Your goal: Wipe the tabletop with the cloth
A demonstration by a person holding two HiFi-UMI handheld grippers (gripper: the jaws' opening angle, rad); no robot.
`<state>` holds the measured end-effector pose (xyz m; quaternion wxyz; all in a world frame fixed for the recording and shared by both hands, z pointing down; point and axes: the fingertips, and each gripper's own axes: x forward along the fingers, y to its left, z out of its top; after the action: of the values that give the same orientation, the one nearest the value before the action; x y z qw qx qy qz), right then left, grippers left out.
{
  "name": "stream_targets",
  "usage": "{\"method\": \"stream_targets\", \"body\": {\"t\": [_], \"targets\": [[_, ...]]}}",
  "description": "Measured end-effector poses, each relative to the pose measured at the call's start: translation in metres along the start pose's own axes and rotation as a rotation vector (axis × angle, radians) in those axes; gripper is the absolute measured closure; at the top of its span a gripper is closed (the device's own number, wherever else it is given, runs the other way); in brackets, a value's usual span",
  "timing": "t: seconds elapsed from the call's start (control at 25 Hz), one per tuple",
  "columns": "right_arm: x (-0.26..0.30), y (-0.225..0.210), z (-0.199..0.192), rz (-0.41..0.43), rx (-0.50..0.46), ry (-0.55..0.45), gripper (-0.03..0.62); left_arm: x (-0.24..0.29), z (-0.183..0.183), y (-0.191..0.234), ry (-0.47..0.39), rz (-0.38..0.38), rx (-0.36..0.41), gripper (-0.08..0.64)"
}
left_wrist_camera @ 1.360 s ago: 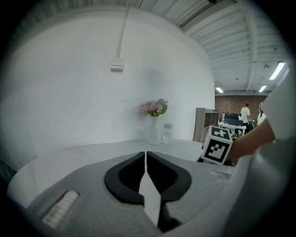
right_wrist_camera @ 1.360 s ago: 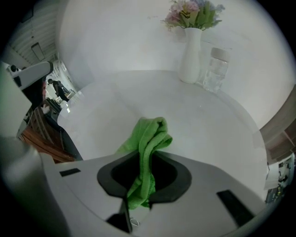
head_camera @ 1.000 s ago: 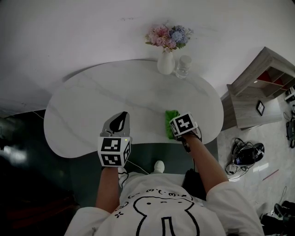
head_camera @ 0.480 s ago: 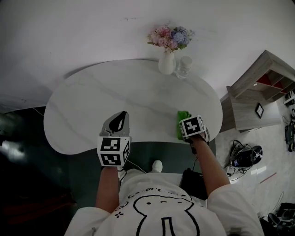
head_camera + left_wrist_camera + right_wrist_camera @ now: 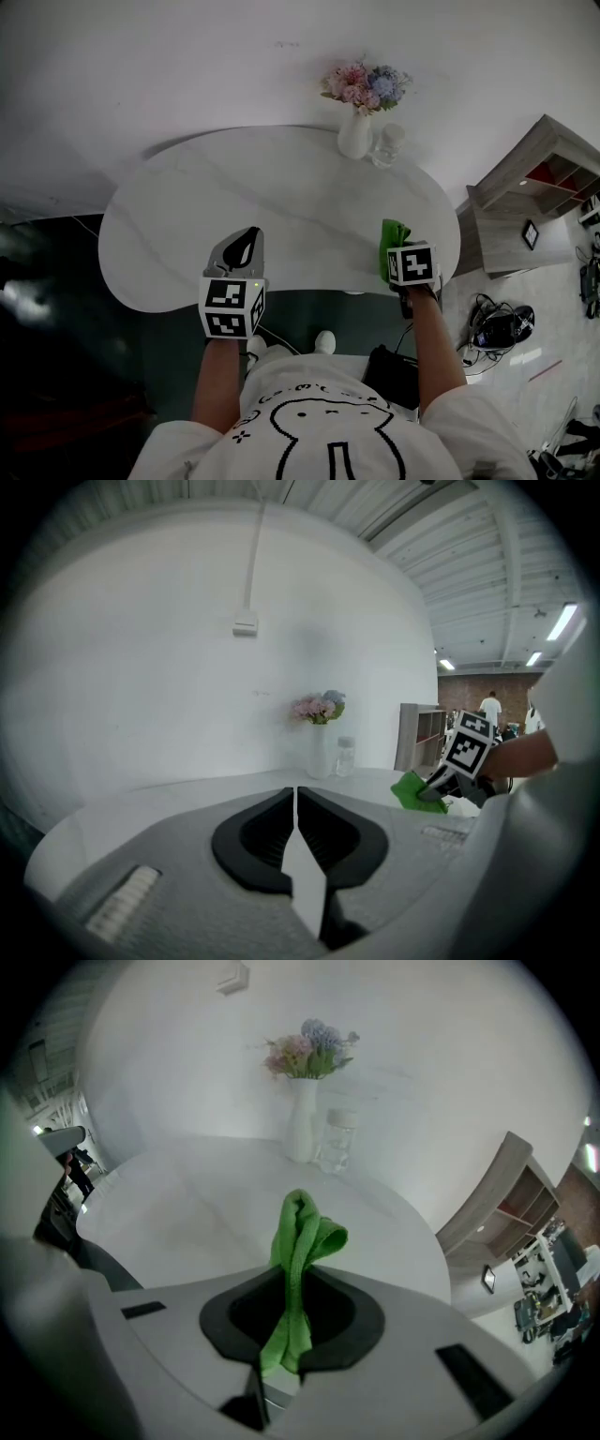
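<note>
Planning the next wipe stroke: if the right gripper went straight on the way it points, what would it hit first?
Only bare tabletop at first, then probably the vase, with the jar right beside it; depth is unclear.

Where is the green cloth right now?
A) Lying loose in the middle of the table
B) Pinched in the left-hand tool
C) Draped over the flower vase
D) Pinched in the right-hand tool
D: the right gripper view shows the green cloth clamped between the jaws of the right gripper, while the left gripper is closed on nothing.
</note>
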<state>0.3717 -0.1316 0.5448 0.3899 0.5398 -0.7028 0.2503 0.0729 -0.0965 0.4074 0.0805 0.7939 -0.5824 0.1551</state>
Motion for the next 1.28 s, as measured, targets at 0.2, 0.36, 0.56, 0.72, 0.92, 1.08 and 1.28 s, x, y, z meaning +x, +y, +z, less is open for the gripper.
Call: {"method": "stream_targets", "body": {"t": [0.2, 0.36, 0.56, 0.72, 0.92, 1.08, 1.28], "targets": [[-0.018, 0.027, 0.02, -0.001, 0.02, -0.082, 0.548, -0.011, 0.008, 0.025, -0.022, -0.001, 0.009, 0.535], [-0.03, 0.05, 0.037, 0.003, 0.027, -0.152, 0.548, -0.021, 0.016, 0.046, -0.046, 0.001, 0.007, 0.535], [-0.048, 0.075, 0.064, 0.037, 0.086, -0.259, 0.546, -0.034, 0.017, 0.062, -0.069, -0.003, 0.01, 0.535], [-0.066, 0.09, 0.088, 0.049, 0.105, -0.35, 0.546, -0.044, 0.019, 0.077, -0.091, 0.005, 0.002, 0.535], [-0.092, 0.108, 0.115, 0.054, 0.063, -0.463, 0.546, -0.054, 0.027, 0.095, -0.126, 0.016, -0.012, 0.535], [-0.109, 0.123, 0.136, 0.043, 0.014, -0.532, 0.546, -0.057, 0.036, 0.112, -0.157, 0.029, 0.003, 0.535], [-0.128, 0.143, 0.167, 0.045, -0.04, -0.623, 0.546, -0.061, 0.057, 0.135, -0.21, 0.054, 0.018, 0.535]]}}
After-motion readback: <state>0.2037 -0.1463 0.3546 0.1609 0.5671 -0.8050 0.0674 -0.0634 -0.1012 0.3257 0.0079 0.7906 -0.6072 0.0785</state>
